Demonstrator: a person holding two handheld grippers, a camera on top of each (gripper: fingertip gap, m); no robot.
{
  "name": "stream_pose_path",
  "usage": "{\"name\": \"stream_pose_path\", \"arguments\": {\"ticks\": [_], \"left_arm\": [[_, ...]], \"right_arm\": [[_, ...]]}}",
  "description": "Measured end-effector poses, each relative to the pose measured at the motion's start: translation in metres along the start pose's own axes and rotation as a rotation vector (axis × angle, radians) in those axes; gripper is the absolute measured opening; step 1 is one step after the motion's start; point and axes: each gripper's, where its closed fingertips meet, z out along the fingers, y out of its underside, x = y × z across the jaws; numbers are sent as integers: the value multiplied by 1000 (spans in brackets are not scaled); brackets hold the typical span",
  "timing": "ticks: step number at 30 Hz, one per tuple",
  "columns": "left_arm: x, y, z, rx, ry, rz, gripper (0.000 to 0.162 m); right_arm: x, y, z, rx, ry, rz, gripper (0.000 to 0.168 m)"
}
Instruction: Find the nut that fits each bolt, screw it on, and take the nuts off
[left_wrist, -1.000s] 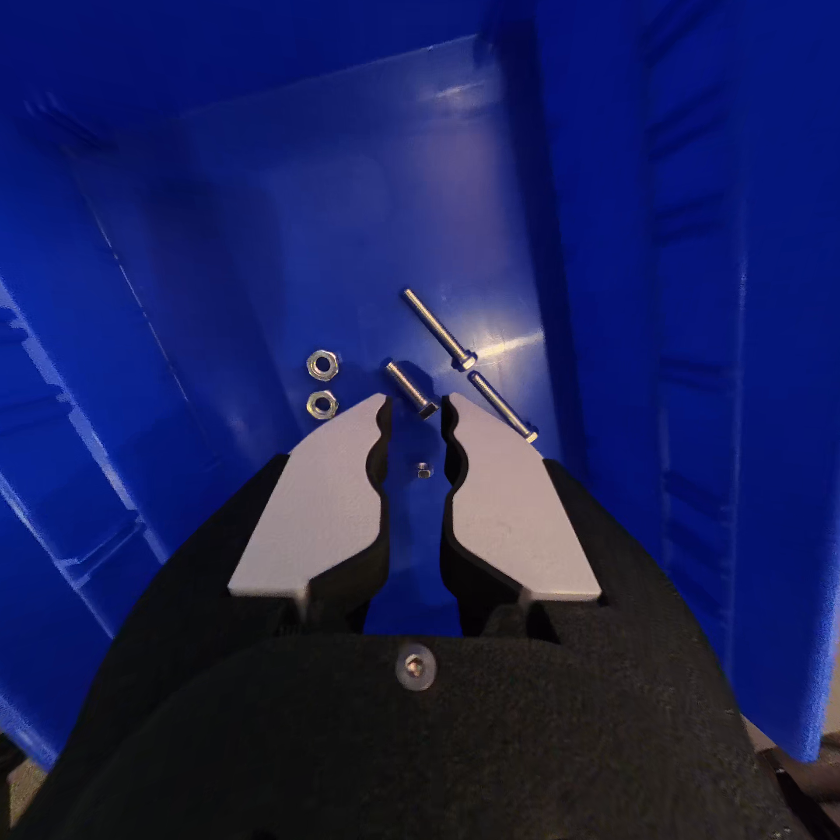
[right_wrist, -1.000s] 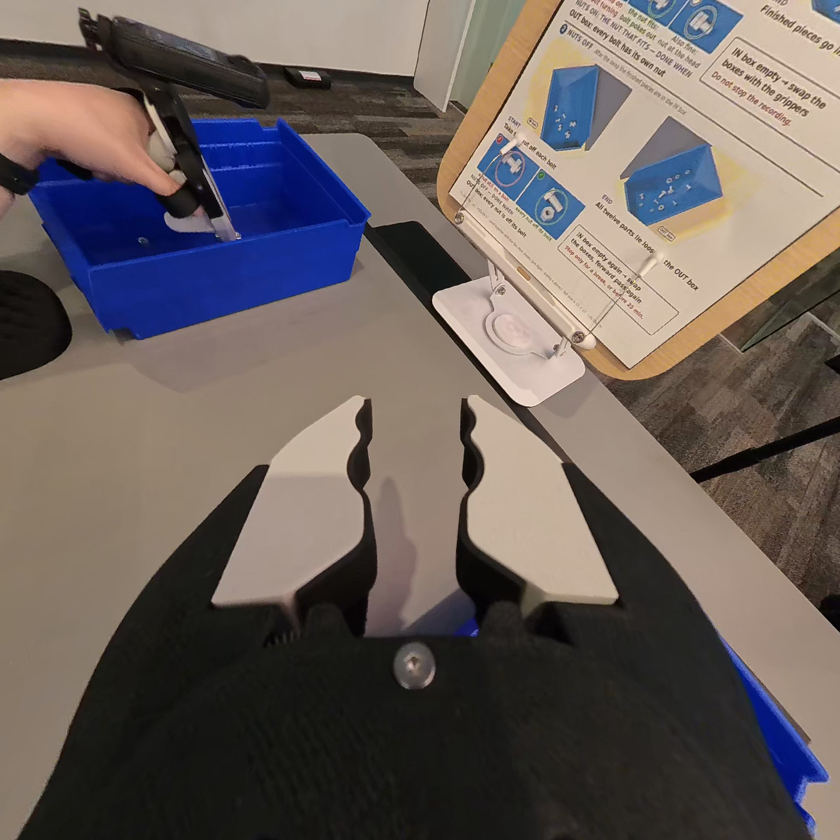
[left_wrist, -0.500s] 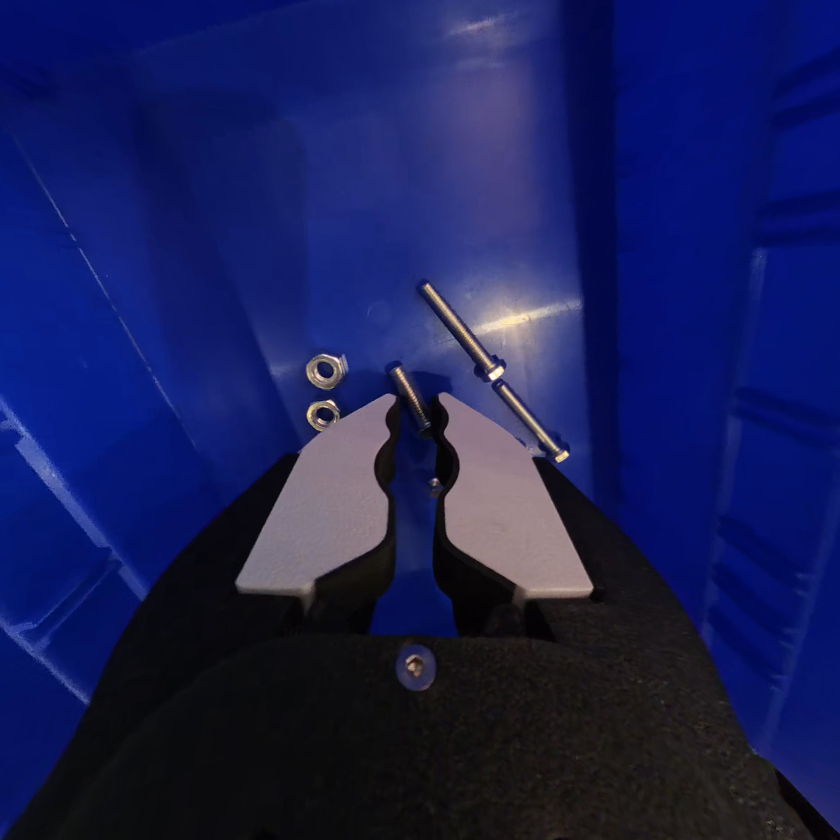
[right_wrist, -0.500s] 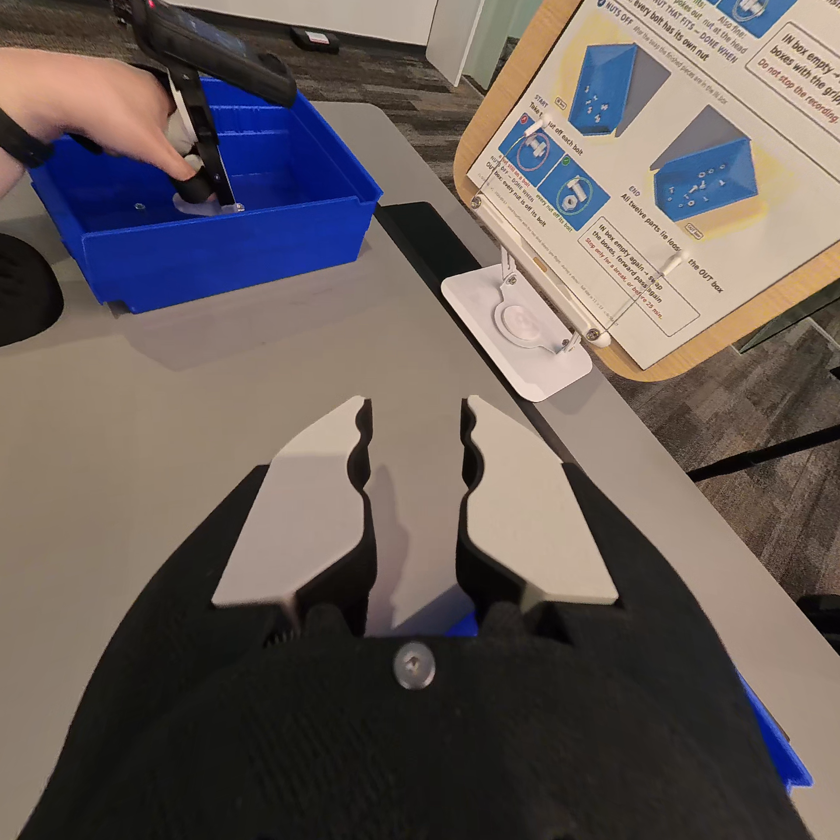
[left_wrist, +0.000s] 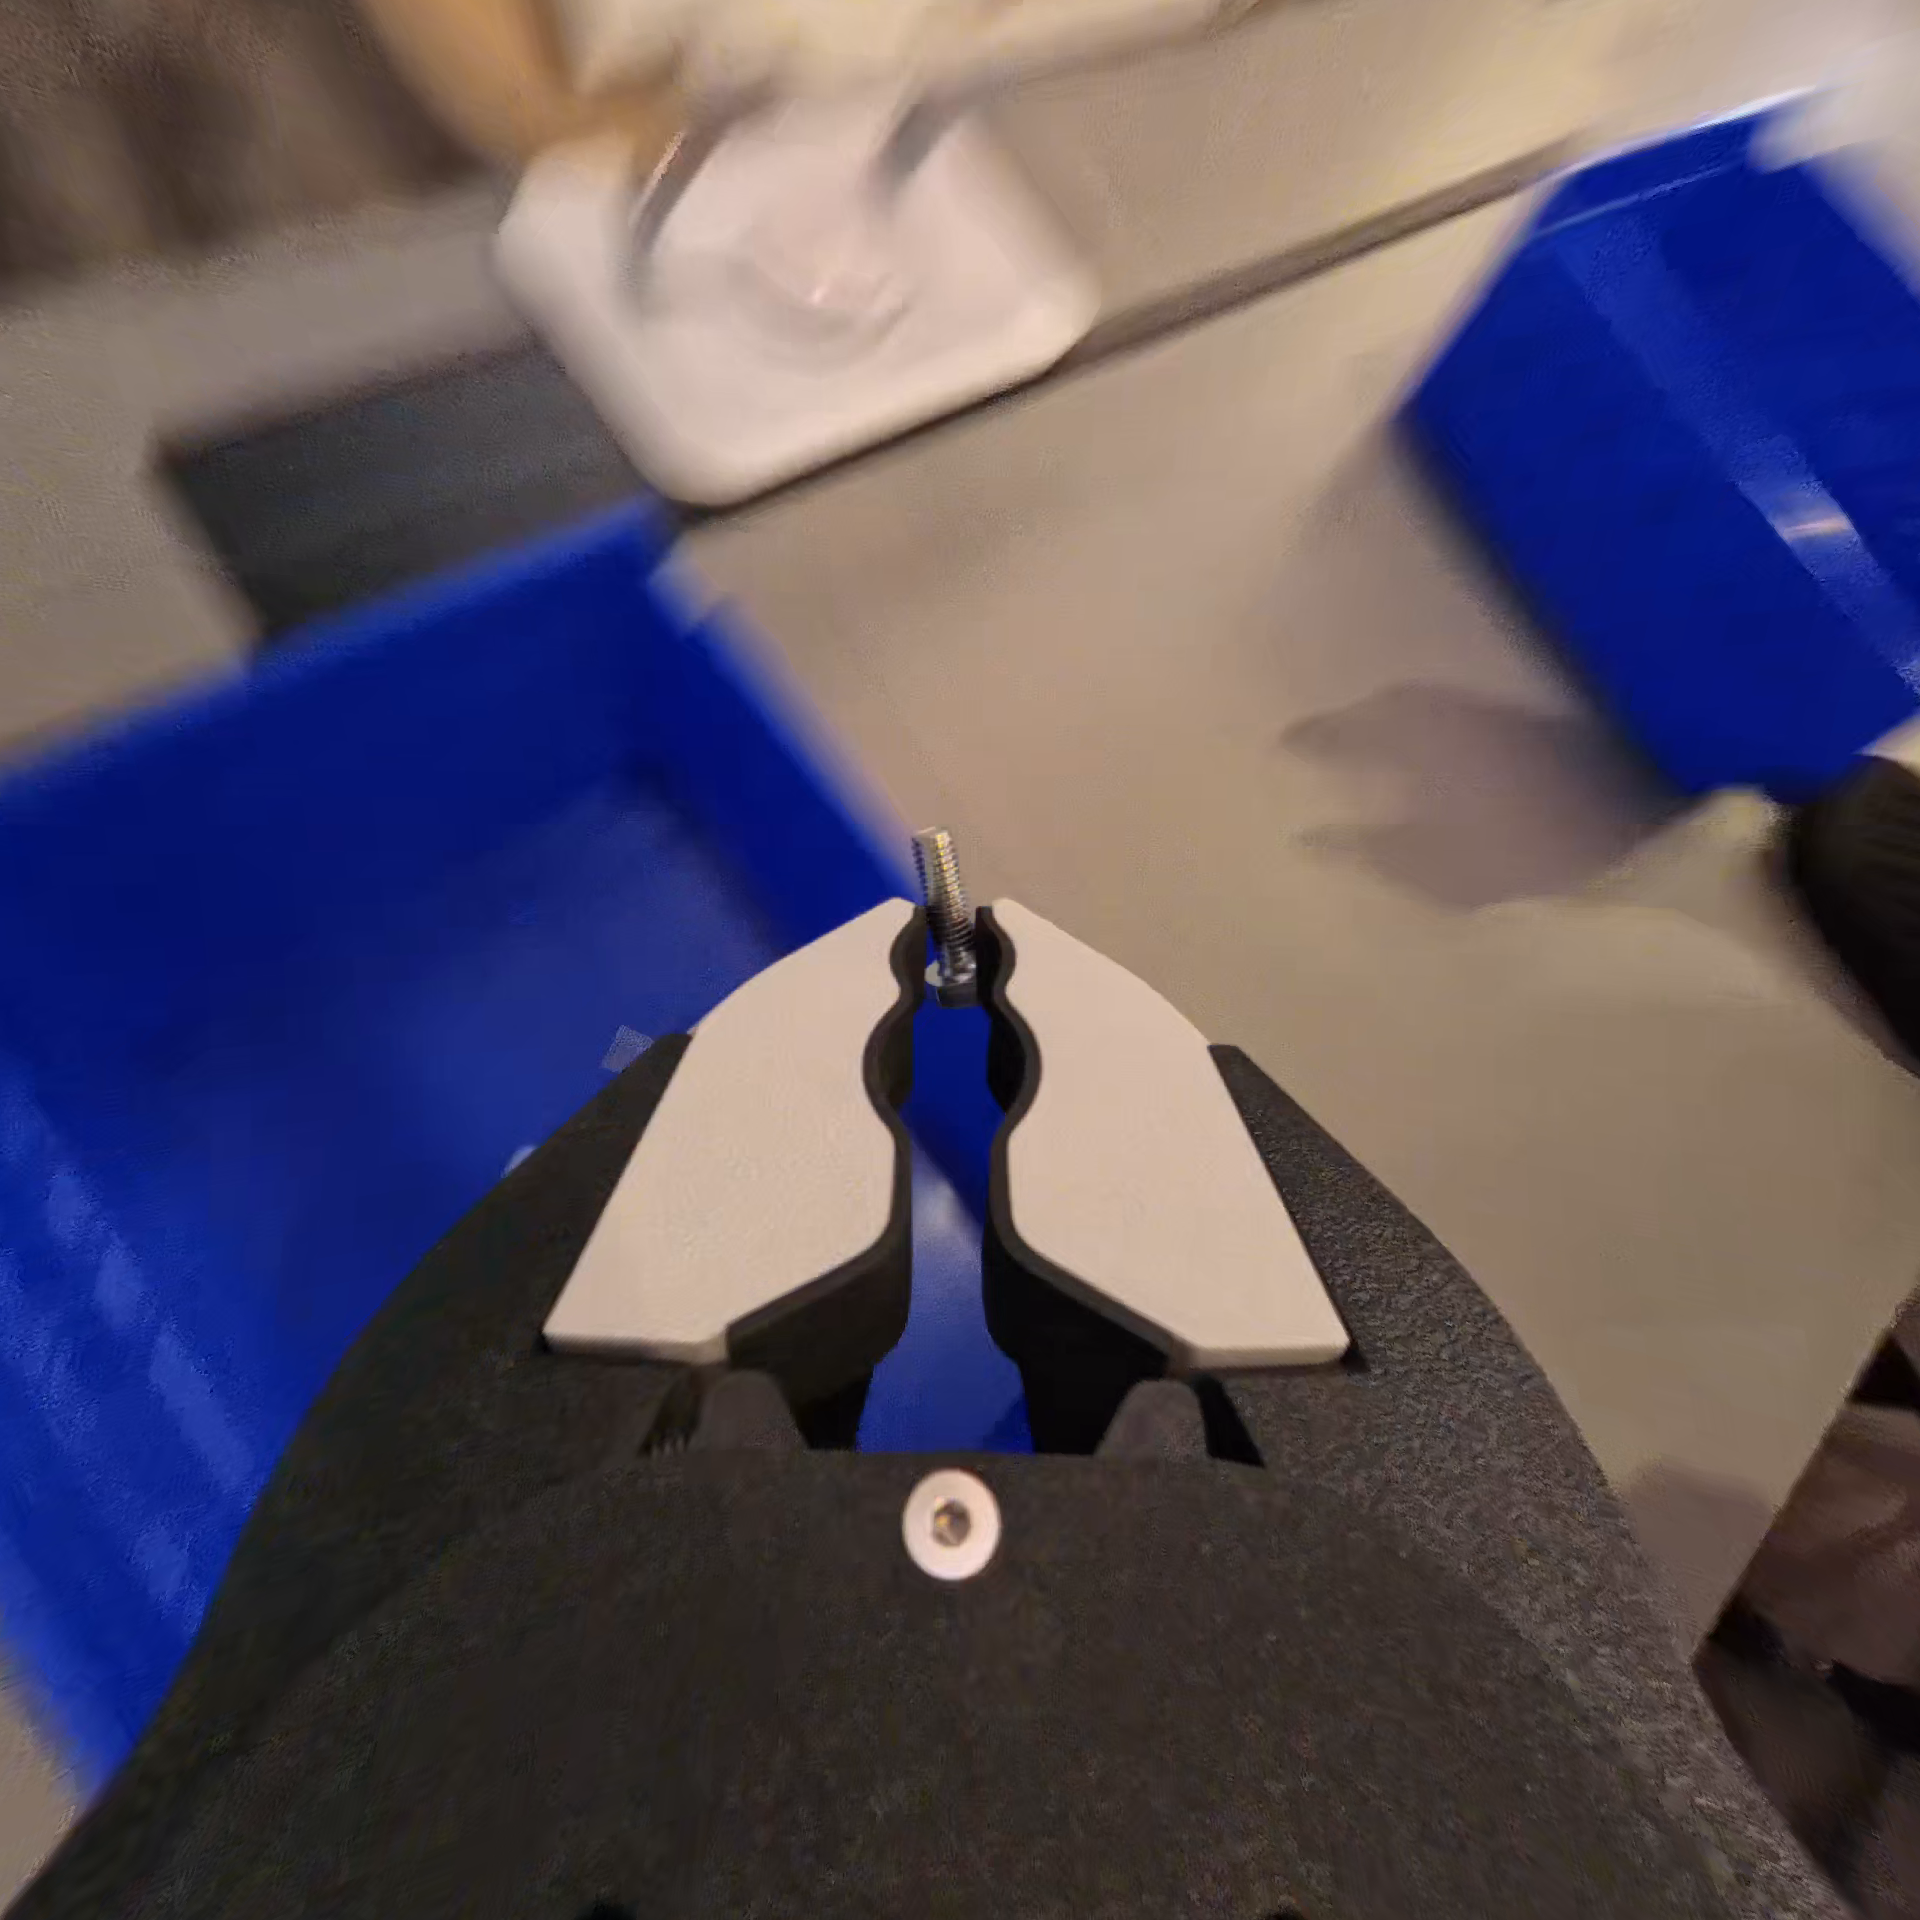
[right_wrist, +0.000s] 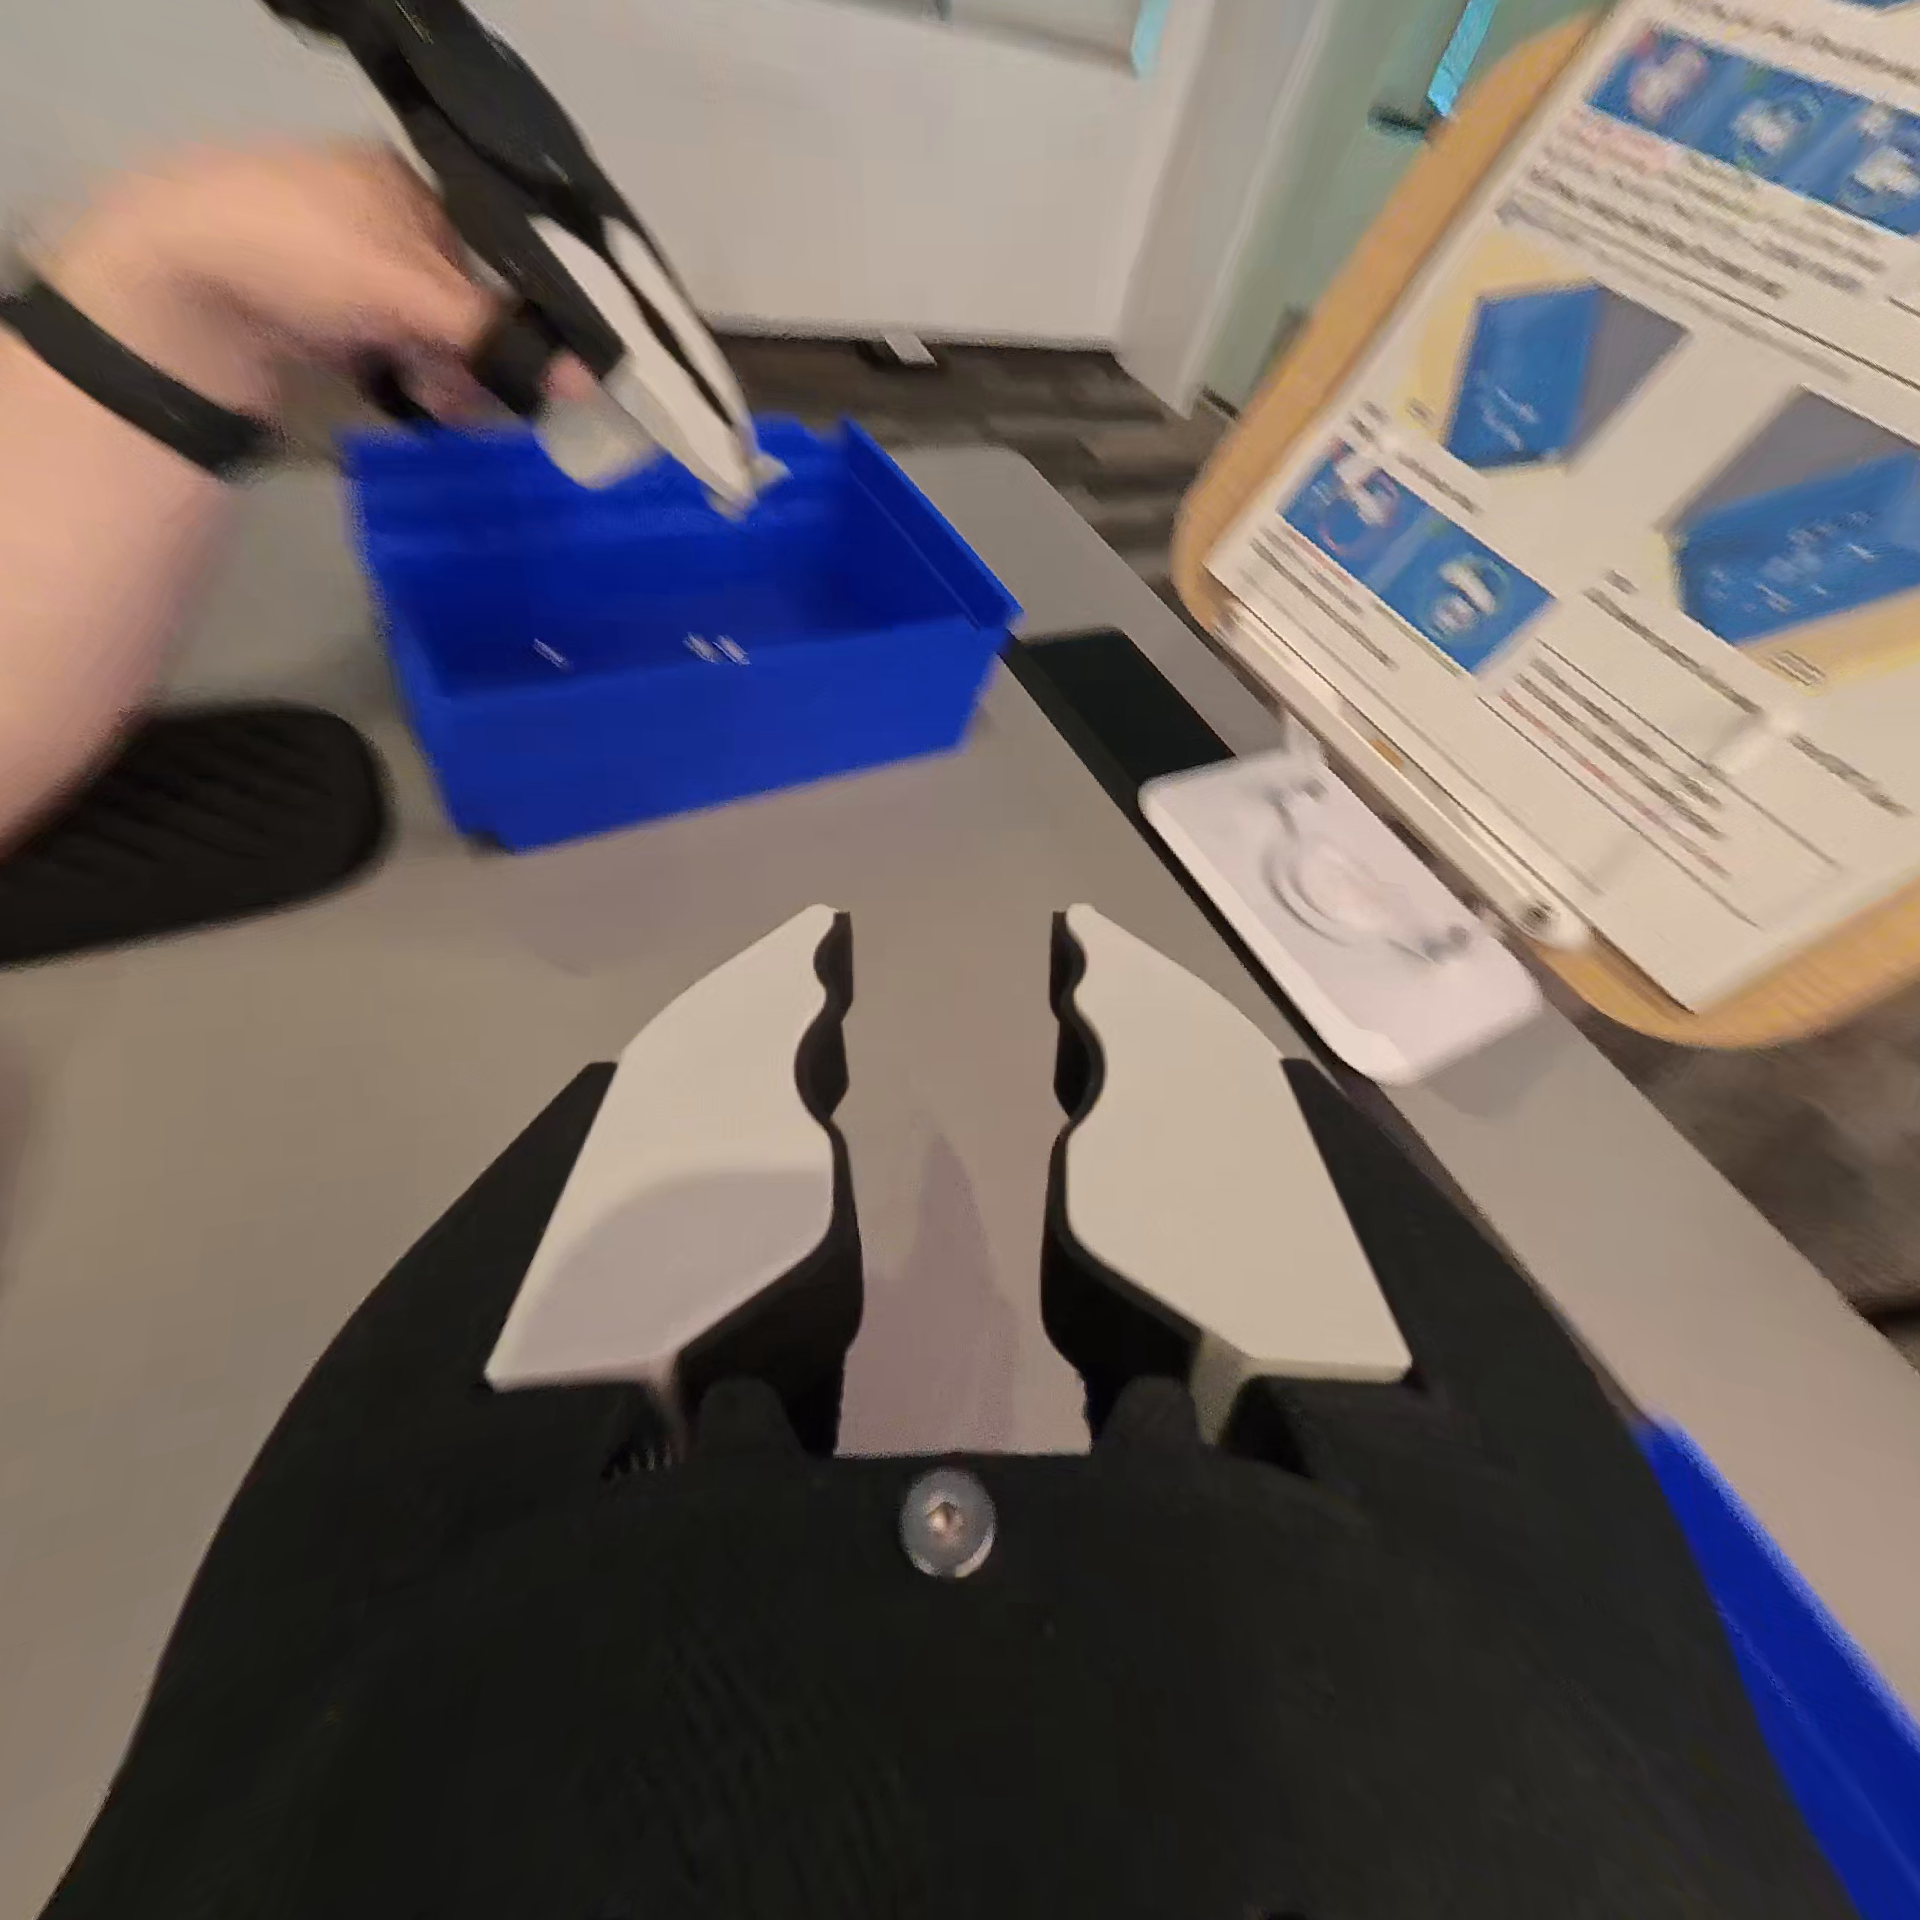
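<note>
My left gripper (left_wrist: 950, 920) is shut on a short silver bolt (left_wrist: 941, 899). Both pads press on its shank, the head sits between the fingers and the threaded end points forward. It is lifted above the rim of a blue bin (left_wrist: 343, 831). In the right wrist view the same gripper (right_wrist: 743, 488) hangs above that blue bin (right_wrist: 707, 717), held by a hand (right_wrist: 218, 301). Small silver parts (right_wrist: 712, 649) lie on the bin floor. My right gripper (right_wrist: 951, 920) is open and empty above the grey table (right_wrist: 312, 1091).
A white stand base (right_wrist: 1340, 904) holds an instruction board (right_wrist: 1621, 499) at the right. A second blue bin (left_wrist: 1662, 499) stands at the right of the left wrist view; its edge (right_wrist: 1787, 1621) shows by my right gripper. A black pad (right_wrist: 177, 821) lies left. There is about 25 cm between the tips of the two grippers.
My left gripper shut on the short bolt inside the bin, then lifted it out and swung towards the table. The right gripper stayed open and shifted a little.
</note>
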Motion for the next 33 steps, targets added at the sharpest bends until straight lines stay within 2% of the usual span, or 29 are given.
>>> {"name": "stream_pose_path", "arguments": {"ticks": [2,4,7,9,21,23,25,29,33], "left_arm": [[69,-35,-6,179,189,233,8],[133,-50,-7,303,376,381,8],[197,-50,-3,381,587,487,8],[215,-43,4,355,629,526,8],[238,-34,4,355,669,591,8],[241,-32,4,350,683,599,8],[240,-31,6,345,672,611,8],[238,-25,7,304,704,599,8],[222,-29,8,294,647,573,23]], "right_arm": [[-21,-18,3,143,-151,77,37],[-40,-38,0,304,-296,147,36],[-59,-54,-4,453,-438,194,34],[-65,-55,-4,466,-449,161,34],[-78,-50,8,445,-565,277,20],[-78,-47,12,425,-558,275,18],[-82,-46,12,421,-576,258,8],[-86,-41,14,392,-588,235,8],[-79,-36,20,364,-573,283,8]]}}
